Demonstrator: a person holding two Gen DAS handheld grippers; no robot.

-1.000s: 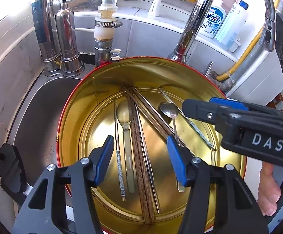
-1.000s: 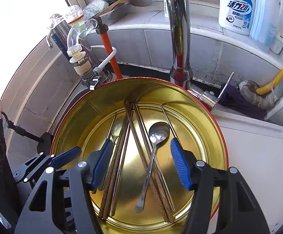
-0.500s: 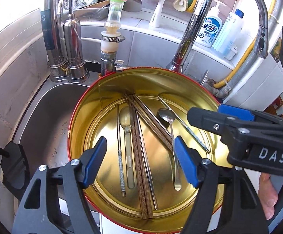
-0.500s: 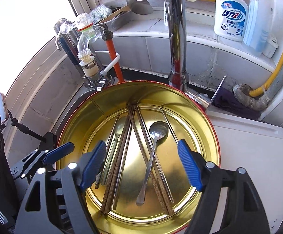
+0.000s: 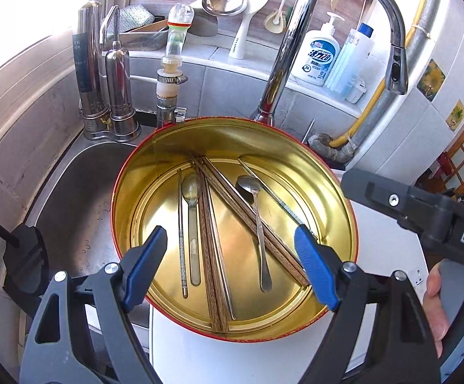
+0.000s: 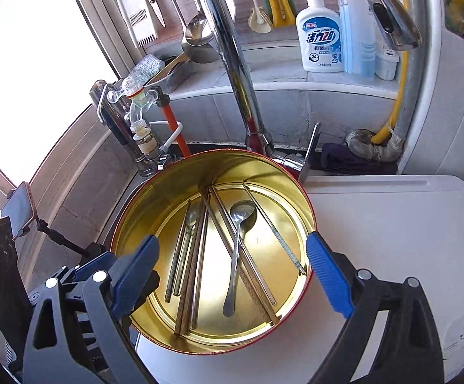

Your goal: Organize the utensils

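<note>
A round gold tin with a red rim (image 5: 126, 172) (image 6: 129, 220) stands on a white surface beside the sink. Lying in it are two metal spoons (image 5: 259, 220) (image 6: 236, 243), brown wooden chopsticks (image 5: 209, 249) (image 6: 190, 275) and thin metal chopsticks (image 5: 181, 240) (image 6: 276, 233). My left gripper (image 5: 232, 249) hangs above the tin's near side, its jaws opening, nothing between them. My right gripper (image 6: 232, 256) also hovers over the tin with its jaws opening wide and empty. The right gripper's black body (image 5: 423, 211) shows at the right of the left wrist view.
A tall chrome faucet (image 5: 299, 41) (image 6: 228, 51) arches behind the tin. The steel sink basin (image 5: 78, 192) lies left. Soap bottles (image 5: 318, 54) (image 6: 323, 35) stand on the back ledge, ladles and brushes hang on the wall. A phone on a stand (image 6: 19, 208) is far left.
Both grippers have opened wider and pulled back and up from the tin. The spoon that lay between the fingers now rests free in the tin.
</note>
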